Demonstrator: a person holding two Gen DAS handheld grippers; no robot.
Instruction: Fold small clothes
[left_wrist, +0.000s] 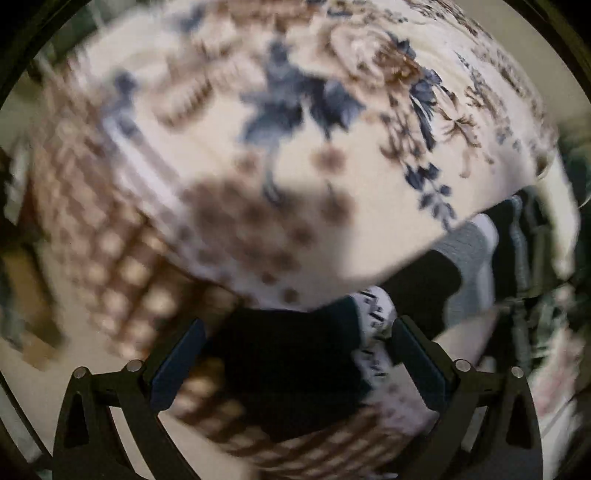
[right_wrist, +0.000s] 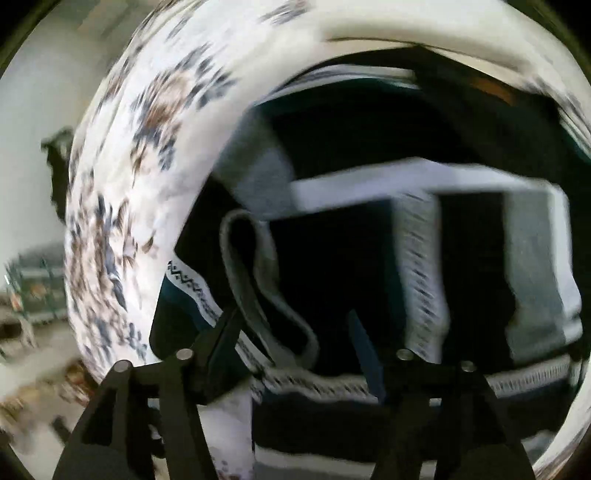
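One dark sock (left_wrist: 291, 369), white patterned band, blurred, between the left gripper's (left_wrist: 295, 354) fingers.

Soft matt floral blanket (left_wrist: 221, 122), knitted dark sock (left_wrist: 291, 362)

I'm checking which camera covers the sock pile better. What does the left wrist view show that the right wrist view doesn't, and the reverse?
Only the left wrist view shows the brown lattice border of the floral blanket and the left gripper, its fingers spread either side of a dark sock with a patterned white band.

Only the right wrist view shows the stack of dark, grey and white folded socks, a grey cuff loop and the right gripper, open.

Both show the blanket and dark patterned socks, blurred.
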